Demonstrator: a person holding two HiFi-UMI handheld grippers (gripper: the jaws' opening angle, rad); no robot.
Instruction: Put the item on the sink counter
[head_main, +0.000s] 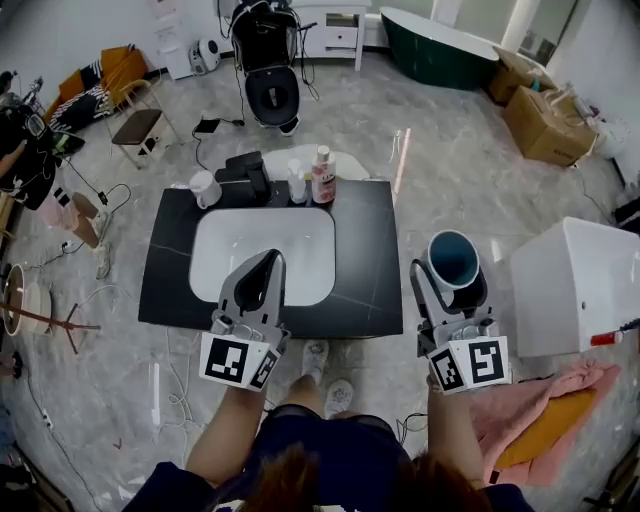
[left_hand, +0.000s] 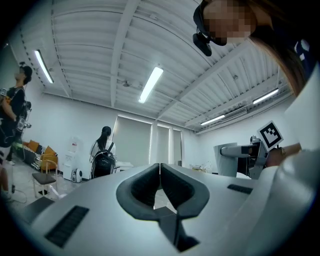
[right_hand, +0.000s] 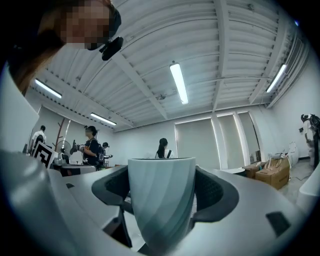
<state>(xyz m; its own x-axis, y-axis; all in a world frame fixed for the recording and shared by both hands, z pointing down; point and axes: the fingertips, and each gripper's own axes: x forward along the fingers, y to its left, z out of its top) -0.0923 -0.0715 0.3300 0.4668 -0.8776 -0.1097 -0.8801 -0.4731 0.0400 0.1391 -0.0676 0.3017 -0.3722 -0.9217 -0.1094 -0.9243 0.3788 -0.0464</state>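
A person standing at the front edge of a black sink surface (head_main: 365, 250) holds a claw in each hand, with the job of setting the item down not yet done. At left, the left claw (head_main: 270, 260) is pressed together with nothing between its tips, and it hangs over the front of the white basin (head_main: 300, 240), taking no part in the carry. Along the back of the surface stand a white mug (head_main: 204, 187), a dark object (head_main: 245, 173) and two bottles (head_main: 323, 174), leaving bare dark stone on both sides of the basin. At right, the right claw (head_main: 450, 285) is spread wide around a pale cup (head_main: 452, 258) with a teal inside. Its pads pinch the cup's sides and the cup is upright, mouth up. The cup is in the air just beyond the surface's right edge, apart from the stone and apparently over the floor, between the surface and a white box-like unit (head_main: 575, 285) farther right. The grasp and lift appear complete. What remains, by this reading, is to bring the cup leftward over the bare stone, lower it until it stands, and release it.
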